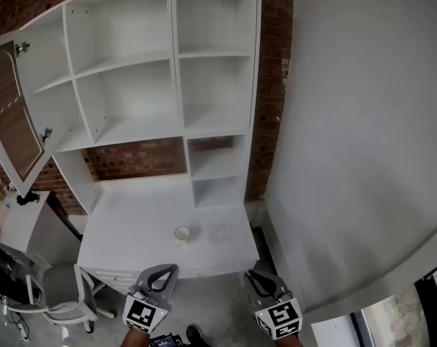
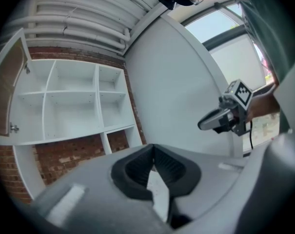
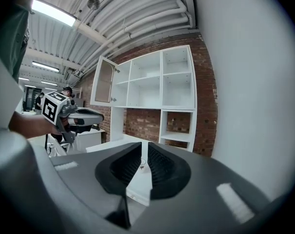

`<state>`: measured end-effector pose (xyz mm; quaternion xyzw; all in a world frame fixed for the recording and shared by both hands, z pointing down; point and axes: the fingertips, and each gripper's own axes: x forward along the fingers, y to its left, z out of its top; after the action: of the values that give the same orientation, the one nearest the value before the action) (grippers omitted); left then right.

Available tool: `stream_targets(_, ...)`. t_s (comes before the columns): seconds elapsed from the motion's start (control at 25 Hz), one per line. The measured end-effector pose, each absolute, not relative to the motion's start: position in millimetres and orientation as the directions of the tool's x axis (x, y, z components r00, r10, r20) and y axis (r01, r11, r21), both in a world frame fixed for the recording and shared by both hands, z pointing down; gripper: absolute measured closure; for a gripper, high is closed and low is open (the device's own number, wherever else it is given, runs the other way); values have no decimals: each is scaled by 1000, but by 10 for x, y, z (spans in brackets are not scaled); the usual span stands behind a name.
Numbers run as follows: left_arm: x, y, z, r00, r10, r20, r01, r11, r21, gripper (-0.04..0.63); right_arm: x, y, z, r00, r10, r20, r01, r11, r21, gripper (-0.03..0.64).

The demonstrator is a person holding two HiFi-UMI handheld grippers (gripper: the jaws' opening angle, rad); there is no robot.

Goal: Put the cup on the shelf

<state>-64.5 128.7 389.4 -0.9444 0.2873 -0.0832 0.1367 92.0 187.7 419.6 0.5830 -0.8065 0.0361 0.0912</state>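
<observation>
The left tongs [image 1: 162, 270] are held low at the near edge of the surface [image 1: 131, 215], with their pads pressed together and nothing between them. Just to the right, the right tongs [image 1: 258, 275] are held beside them with the pads a little apart and nothing clasped. The cup [image 1: 182, 233], small and white, is seen upright near the front of the surface, well apart from both tongs and not yet on any shelf. The step in hand is judged to be the reach toward the cup. In the right gripper view the cup is framed in the gap between the pads, so that line is best kept. The gap is likely to need widening before the cup's wall can be taken squarely. A faint clear item [image 1: 219, 233], perhaps a glass, is seen just right of the cup and is best left unbumped.

At the far left an open cabinet door [image 1: 12, 118] is hung beside the white shelf unit [image 1: 178, 71], whose compartments are seen bare. A brick wall [image 1: 139, 157] is shown behind it, a grey chair [image 1: 59, 295] to the lower left, and a broad white wall [image 1: 362, 121] at the right.
</observation>
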Motion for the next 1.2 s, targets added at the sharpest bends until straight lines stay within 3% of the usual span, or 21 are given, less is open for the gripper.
stream_targets(0.8, -884, -172, 3850, 898, -439, 39, -410, -864, -291, 594, 687, 673, 4110, -128, -970, 209, -985, 149, 89, 572)
stream_targets(1.2, -1058, -430, 3911, 889, -457, 26, -437, -864, -249, 594, 557, 357, 4142, -138, -963, 230, -982, 163, 95, 571)
